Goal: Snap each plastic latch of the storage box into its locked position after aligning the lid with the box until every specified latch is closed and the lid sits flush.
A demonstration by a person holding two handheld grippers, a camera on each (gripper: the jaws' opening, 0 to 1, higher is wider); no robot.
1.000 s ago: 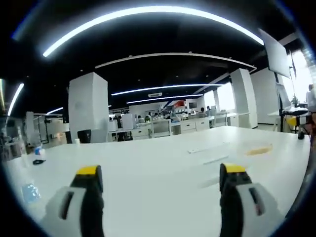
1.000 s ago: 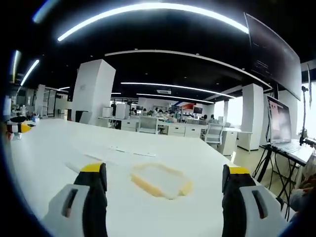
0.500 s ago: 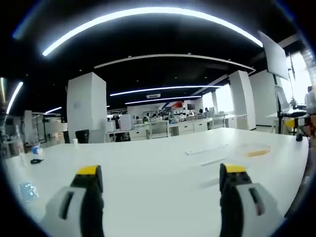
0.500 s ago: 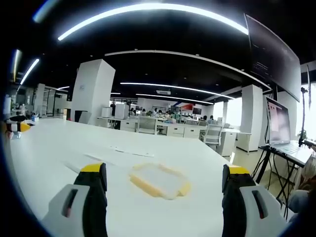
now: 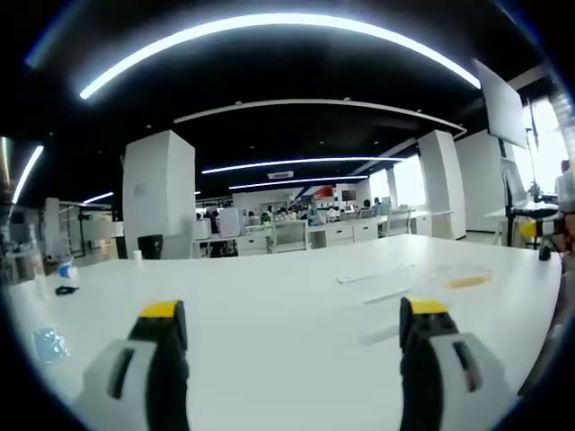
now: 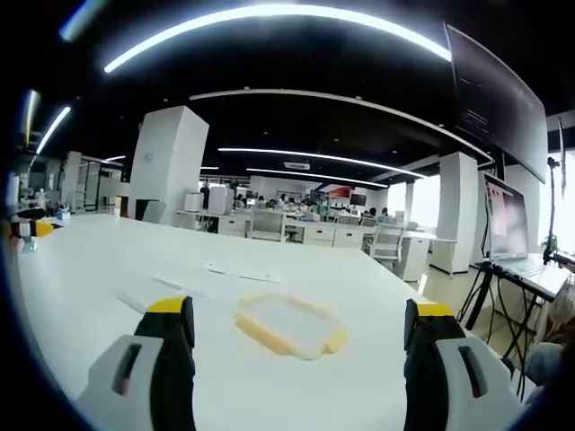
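Yellow-rimmed lid (image 6: pixel 289 325), flat (clear-centred), on table (image 6: pixel 108 269)

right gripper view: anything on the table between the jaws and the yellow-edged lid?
Nothing. In the right gripper view the white table is bare from the open right gripper to the yellow-edged lid, which lies flat just ahead, between the two jaws.

A long white table (image 5: pixel 296 296) runs toward far office desks (image 6: pixel 296 232); white pillar (image 5: pixel 159 193) left, curved ceiling light strips (image 6: pixel 269 18) overhead.
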